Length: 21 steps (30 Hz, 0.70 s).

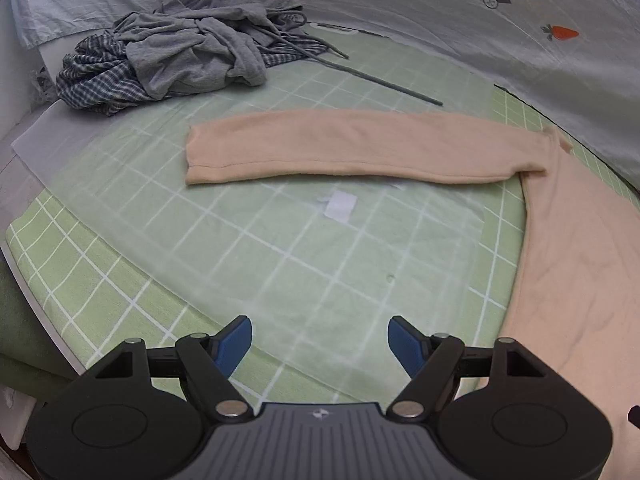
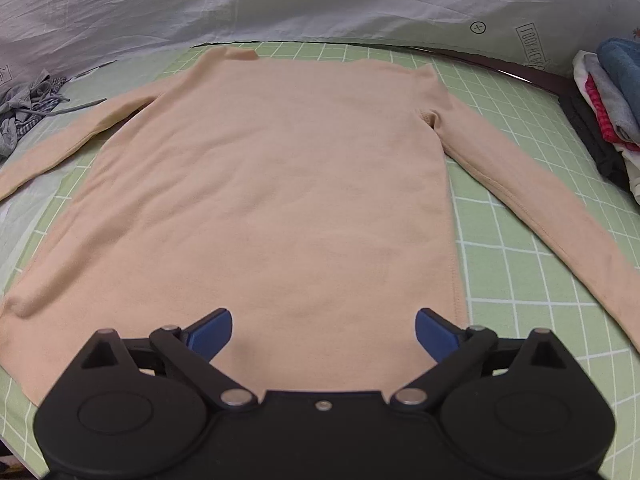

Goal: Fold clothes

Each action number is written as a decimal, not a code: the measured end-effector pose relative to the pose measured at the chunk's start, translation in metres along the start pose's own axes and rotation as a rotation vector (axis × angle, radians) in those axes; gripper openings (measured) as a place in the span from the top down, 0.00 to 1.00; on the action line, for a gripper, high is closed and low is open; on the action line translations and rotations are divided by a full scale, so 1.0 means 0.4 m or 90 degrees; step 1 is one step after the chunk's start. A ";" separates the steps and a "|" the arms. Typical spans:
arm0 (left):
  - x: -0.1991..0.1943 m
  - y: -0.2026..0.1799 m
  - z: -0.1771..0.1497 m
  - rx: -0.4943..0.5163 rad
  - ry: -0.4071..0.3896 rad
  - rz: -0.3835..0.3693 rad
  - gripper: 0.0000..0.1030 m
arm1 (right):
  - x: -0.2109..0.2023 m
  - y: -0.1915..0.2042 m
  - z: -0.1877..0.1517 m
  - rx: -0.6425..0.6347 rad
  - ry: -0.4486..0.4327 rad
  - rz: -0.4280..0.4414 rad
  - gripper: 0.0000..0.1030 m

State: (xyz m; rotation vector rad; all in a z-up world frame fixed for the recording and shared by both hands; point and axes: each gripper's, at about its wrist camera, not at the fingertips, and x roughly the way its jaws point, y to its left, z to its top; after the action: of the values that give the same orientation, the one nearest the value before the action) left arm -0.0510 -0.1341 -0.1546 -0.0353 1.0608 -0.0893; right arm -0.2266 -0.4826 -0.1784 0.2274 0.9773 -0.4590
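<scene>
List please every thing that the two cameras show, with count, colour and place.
long-sleeved top: one, peach, spread flat on the mat, sleeves out to both sides
grid mat: one, light green with white lines, under the top
bed sheet: one, pale grey with small prints, behind the mat
crumpled clothes pile: one, grey and blue checked, far left of the mat
clothes stack: one, blue, grey, pink, white, black, at the right edge
left gripper: one, black with blue pads, open above bare mat
right gripper: one, same colours, open above the top's hem
</scene>
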 end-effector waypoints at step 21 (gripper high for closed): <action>0.197 0.205 0.271 0.022 -0.017 0.021 0.32 | 0.034 0.173 0.033 0.080 0.031 -0.119 0.01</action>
State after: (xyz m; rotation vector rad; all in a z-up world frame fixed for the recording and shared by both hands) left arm 0.0865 -0.0612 -0.1759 0.0126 1.0321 -0.0769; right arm -0.1777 -0.4304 -0.1837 0.2623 1.0225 -0.6899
